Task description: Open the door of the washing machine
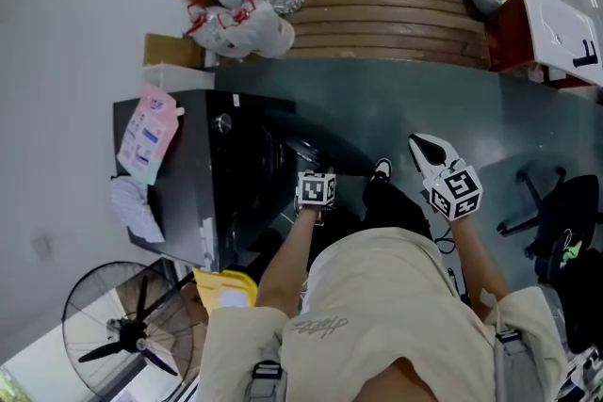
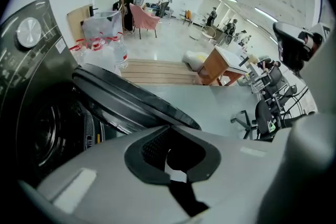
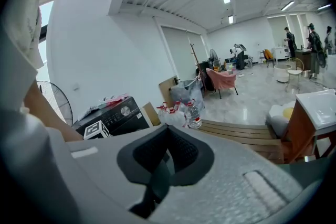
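While the washing machine (image 1: pixel 179 169) stands at the left of the head view with its front turned towards the person, its door (image 2: pixel 134 98) is already swung out from that front. The left gripper view shows the door nearly edge-on, a dark round rim running from upper left to lower right, with the drum opening (image 2: pixel 44 134) exposed to its left.

The left gripper (image 1: pixel 316 191) is the nearer of the two. It points steeply down, just beside the door's free edge, with the rim lying directly ahead of its jaws. The jaws are drawn together with nothing between them. No view shows the pads touching the door, so contact cannot be confirmed.

The right gripper (image 1: pixel 426 149) hangs well apart from the machine, over the grey floor (image 1: pixel 396 108). Its jaws are likewise closed and empty. In its own view the machine sits off to the left, behind the left gripper's marker cube (image 3: pixel 96 130).

Judged from how the door lies, the opening is largely accomplished. Any further swing would depend on the left gripper, which sits on the outer side of the rim with the drum beyond it. A push along the door's arc away from the machine would widen the gap, whereas a push towards the drum would close it.
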Tool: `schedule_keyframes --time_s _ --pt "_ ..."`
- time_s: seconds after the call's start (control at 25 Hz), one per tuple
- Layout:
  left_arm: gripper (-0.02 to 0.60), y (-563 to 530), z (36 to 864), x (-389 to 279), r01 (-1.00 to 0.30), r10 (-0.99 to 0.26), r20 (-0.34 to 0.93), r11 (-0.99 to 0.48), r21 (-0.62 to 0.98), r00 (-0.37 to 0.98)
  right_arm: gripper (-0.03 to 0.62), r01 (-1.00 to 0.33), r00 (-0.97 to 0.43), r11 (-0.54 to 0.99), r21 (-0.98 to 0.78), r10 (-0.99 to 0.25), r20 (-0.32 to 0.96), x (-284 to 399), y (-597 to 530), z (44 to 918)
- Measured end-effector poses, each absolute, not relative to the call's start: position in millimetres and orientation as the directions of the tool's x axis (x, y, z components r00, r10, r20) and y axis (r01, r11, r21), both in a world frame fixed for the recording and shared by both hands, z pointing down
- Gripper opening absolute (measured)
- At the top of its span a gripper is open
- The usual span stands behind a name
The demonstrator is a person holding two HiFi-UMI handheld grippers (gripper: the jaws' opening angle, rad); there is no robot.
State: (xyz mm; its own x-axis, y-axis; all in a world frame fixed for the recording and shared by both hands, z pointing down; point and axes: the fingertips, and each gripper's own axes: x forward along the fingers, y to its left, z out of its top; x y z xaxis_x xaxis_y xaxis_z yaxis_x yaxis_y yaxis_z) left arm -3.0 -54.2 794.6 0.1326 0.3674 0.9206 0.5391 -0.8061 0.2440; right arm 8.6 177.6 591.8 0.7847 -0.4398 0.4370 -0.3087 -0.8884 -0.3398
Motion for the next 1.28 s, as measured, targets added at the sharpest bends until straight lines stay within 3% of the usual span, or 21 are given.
schedule_keyframes --time_s 0.68,1.28 --pt "0.018 8 793 64 0.548 0.411 0.903 -0.786 0.284 0.122 0.002 -0.152 0.820 -0.926 -0.346 -0.314 0.479 5 231 605" --pt "0.018 53 784 131 0.576 0.520 0.851 -0.718 0.391 0.070 0.002 -0.120 0.844 -0.950 -0.289 -0.251 0.475 109 242 576"
